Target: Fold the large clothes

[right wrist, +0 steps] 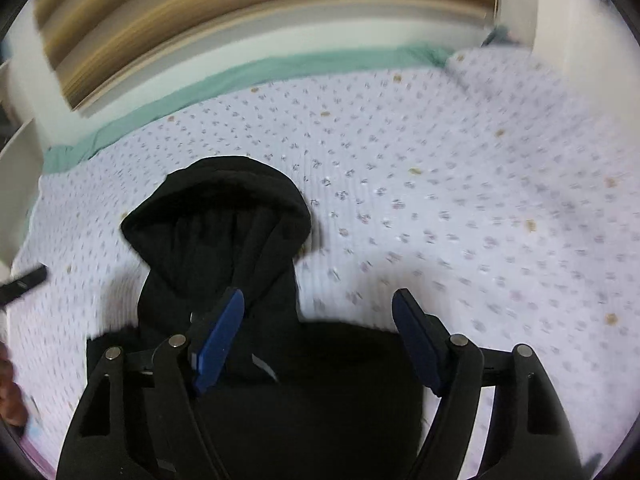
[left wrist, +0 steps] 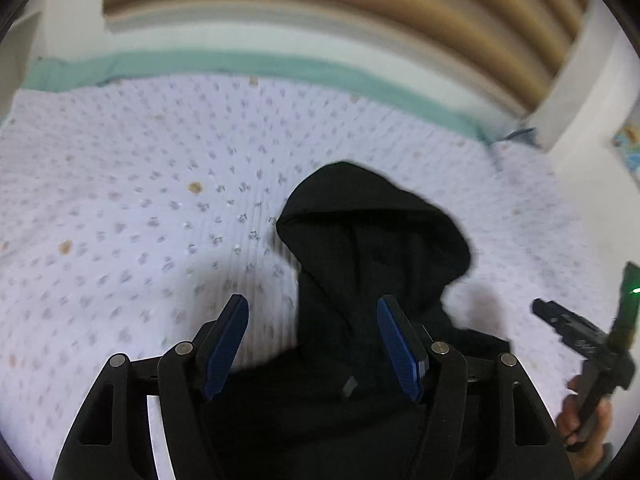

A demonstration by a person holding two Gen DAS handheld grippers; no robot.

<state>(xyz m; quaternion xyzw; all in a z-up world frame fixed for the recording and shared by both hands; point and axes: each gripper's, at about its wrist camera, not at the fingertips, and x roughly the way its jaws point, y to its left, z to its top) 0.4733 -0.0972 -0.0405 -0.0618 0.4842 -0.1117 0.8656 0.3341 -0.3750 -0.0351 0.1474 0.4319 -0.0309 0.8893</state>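
- Black hoodie [left wrist: 372, 248] lies on my patterned lilac bedspread [left wrist: 120, 200], hood pointing away toward the green sheet edge [left wrist: 200, 66].
- Left gripper [left wrist: 312, 344] spread wide, gripping nothing, hoodie under its right finger.
- Right gripper [right wrist: 318, 338] also spread wide, nothing gripped, hoodie body beneath.
- Both views motion-blurred.

Your black hoodie [left wrist: 372, 240] looks like soft, matt cloth. It lies on a pale quilted bedspread [left wrist: 140, 184] with a ribbed, printed texture. Both grippers, left [left wrist: 312, 344] and right [right wrist: 320, 340], are matt black plastic with smooth blue pads [left wrist: 226, 344] and shiny metal pins.
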